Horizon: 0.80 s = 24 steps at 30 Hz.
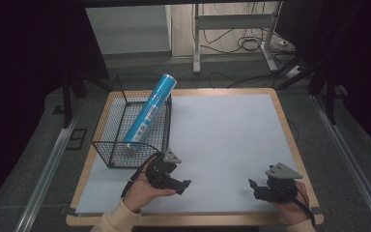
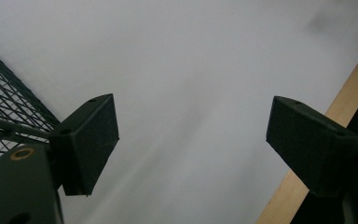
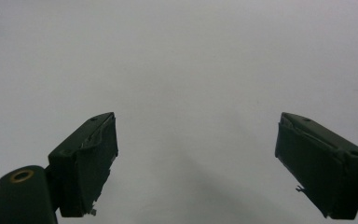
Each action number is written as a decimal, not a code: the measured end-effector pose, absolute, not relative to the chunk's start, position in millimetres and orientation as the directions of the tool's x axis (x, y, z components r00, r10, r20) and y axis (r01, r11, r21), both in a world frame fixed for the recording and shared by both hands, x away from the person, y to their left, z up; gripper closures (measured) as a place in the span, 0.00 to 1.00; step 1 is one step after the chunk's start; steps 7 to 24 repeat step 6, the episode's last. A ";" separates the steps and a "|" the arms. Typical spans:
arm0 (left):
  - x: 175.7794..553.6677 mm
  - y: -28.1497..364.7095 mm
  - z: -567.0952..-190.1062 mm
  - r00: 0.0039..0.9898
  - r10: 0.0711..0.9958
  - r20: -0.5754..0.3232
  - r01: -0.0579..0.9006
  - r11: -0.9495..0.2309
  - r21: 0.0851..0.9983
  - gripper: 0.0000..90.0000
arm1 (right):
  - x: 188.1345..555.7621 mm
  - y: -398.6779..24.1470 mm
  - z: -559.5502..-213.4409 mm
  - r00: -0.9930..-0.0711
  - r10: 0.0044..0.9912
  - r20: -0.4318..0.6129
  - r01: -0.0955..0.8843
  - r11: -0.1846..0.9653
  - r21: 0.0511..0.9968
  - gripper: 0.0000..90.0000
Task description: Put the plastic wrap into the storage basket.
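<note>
Leaning in the basket (image 1: 107,145), can (image 1: 150,110) with its foot down on the mesh floor near the front and its top poking out over the far rim, long axis tilted up and away toward the right. Standing at the counter's (image 1: 232,140) far-left part, that basket, wire walls all round, open at the top. Hovering just beside the basket's near right corner, left tongs (image 1: 178,186), jaws spread with nothing between them (mesh seen at the edge of the left gripper view, white sheet beyond). Lying up and to the left of those tongs, the can, foot end nearest, a short way off across the wire wall. Resting well apart at the near right of the counter, right tongs (image 1: 252,186), likewise spread and empty, pointed at bare white surface.

Judging by position, left hand clearly the nearer and the likelier to go for the can. Reaching over the rim rather than through the wall, then pinching across the tube and not along it, probably needed; a grip near the middle likely steadier than one at the raised top.
</note>
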<state>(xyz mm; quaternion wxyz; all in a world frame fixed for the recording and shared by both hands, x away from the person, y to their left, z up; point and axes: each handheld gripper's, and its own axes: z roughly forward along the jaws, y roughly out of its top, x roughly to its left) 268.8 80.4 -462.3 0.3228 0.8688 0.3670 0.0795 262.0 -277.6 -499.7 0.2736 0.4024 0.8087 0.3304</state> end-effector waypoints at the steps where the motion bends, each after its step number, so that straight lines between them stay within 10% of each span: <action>1: 268.7 80.2 -462.9 0.717 0.690 -0.100 0.587 -0.521 0.620 0.18 | 262.0 -277.5 -499.6 -0.527 0.831 -0.177 0.469 0.458 0.755 0.15; 24: 269.5 80.3 -466.4 0.715 0.691 -0.103 0.592 -0.521 0.615 0.18 | 262.0 -277.2 -498.2 -0.530 0.830 -0.173 0.458 0.452 0.765 0.15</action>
